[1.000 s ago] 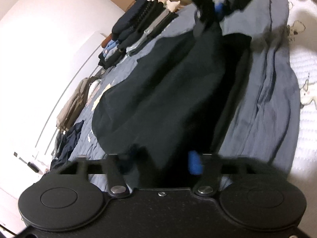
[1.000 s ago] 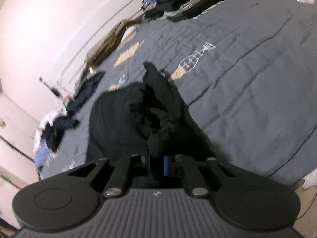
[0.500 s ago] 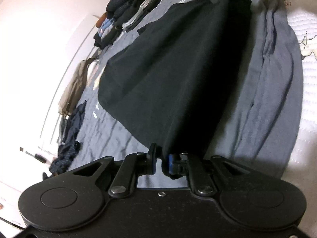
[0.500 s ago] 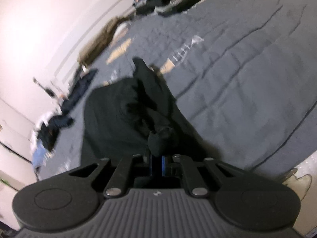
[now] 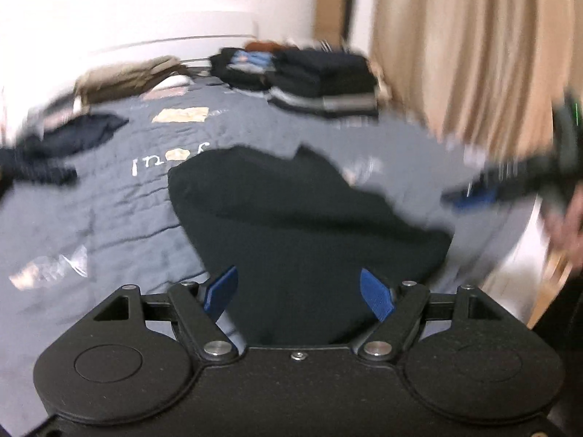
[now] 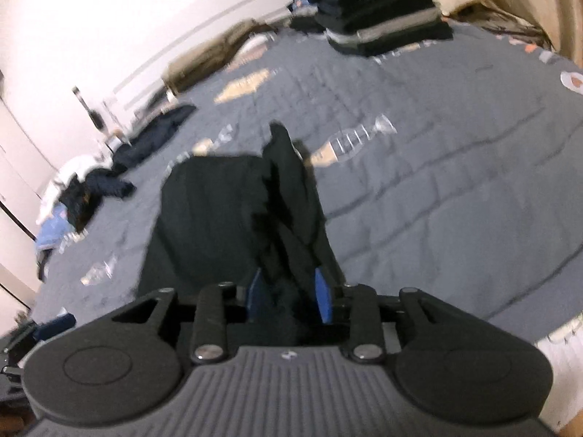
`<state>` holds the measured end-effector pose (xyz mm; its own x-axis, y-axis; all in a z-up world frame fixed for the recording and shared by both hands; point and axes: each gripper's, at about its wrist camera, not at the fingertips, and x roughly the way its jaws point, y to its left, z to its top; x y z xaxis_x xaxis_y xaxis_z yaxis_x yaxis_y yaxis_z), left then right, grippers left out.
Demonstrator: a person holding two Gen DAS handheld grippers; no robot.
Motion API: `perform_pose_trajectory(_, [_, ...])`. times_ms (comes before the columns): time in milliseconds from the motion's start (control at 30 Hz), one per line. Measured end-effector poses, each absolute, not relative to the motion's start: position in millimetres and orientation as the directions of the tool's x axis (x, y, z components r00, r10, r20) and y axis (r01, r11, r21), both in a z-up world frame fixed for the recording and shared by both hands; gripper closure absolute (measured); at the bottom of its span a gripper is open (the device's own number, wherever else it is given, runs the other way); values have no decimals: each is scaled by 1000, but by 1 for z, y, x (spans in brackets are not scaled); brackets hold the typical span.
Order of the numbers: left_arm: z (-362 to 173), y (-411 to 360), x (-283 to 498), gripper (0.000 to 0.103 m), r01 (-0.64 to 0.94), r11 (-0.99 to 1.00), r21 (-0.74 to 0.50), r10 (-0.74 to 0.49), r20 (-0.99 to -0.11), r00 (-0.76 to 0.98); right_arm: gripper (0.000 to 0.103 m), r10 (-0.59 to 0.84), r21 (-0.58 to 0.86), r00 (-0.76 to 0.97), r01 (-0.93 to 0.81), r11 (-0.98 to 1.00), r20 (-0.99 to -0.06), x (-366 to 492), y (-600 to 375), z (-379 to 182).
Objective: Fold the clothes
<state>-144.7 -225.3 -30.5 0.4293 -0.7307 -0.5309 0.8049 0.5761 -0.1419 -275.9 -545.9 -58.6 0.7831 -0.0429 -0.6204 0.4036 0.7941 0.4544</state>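
Garment (image 5: 298, 225): black, lying on the bed (image 5: 109, 225) in front of both grippers; flat on its left side, bunched into a ridge (image 6: 288, 189) on its right.
Left gripper (image 5: 298, 291): blue fingers (image 5: 220, 287) spread wide and opening; garment seen between them, neither pad pressing on it.
Right gripper (image 6: 289, 295): fingers (image 6: 322, 296) opening, set apart; a fold of the garment runs between them, pads not clearly pressing.
Bedcover: grey quilt with pale fish and patch prints.
Writing: pale letters on the quilt (image 5: 171, 160), too blurred to read.
Folded stack (image 6: 382, 14): dark and grey clothes piled at the far end of the bed, well apart from the garment.
Loose clothes (image 6: 109, 182): dark navy heap at the left edge; tan piece (image 5: 127, 78) along the far edge.
Curtain (image 5: 466, 47): beige, to the right.
In the way: nothing lies on the garment.
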Motion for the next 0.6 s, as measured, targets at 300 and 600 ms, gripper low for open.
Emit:
perform_pose_trajectory(300, [-28,-223,-113,28,709,591,-385,-786,-474,397,56,21,437,808,296,849,-589,-231,-555,-43])
perform_pose_trajectory(600, [-37,-232,-91,25,662,602,-447,-786,-480,391,54,85,421,787,232,877,-611,-162,-576,-53])
